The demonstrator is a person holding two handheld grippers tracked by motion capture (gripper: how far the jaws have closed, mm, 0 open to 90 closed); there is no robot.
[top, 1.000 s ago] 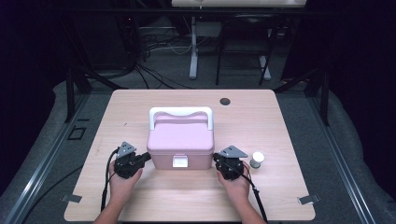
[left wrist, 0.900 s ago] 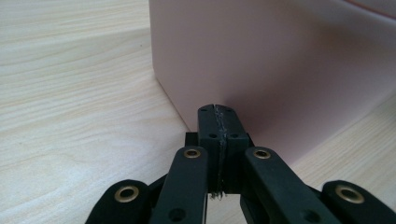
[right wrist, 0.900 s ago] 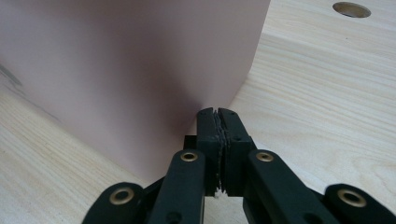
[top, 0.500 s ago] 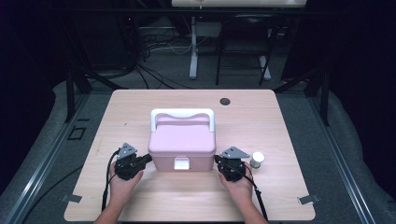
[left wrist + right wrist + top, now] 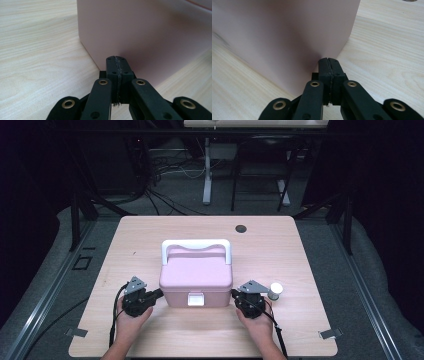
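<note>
**Op:** Pink lidded box (image 5: 196, 280), white carry handle (image 5: 196, 245) folded back on the lid, sat near the middle of the wooden table (image 5: 300, 250), slightly toward my edge. White latch (image 5: 195, 298) faced me and looked fastened.

**Obs:** Tongs?

**Op:** Left gripper (image 5: 159, 294) fully closed, nothing between the jaws; in the left gripper view its tip (image 5: 117, 61) was at the box's left side wall (image 5: 150, 37), low down near the front corner. Right gripper (image 5: 234, 294) likewise closed and empty, tip (image 5: 329, 62) at the right side wall (image 5: 287, 32) close to the table. I could not tell from either view whether the tips pressed the plastic or stood a hair off it.

**Obs:** So the step was a two-sided squeeze or shift of the box?

**Op:** My reading, yes: closed tips used as pushers, one per side. To do it well I judged both tips should sit at matched height and matched depth along the walls, so the box would not yaw. Press evenly; smooth walls could let a tip slide.

**Obs:** Hazards?

**Op:** Small white-capped container (image 5: 274, 291) stood just beside the right gripper's body, on its outer side. I noted to keep that wrist from swinging outward. Dark round grommet (image 5: 241, 228) lay well apart at the far edge, no concern.
</note>
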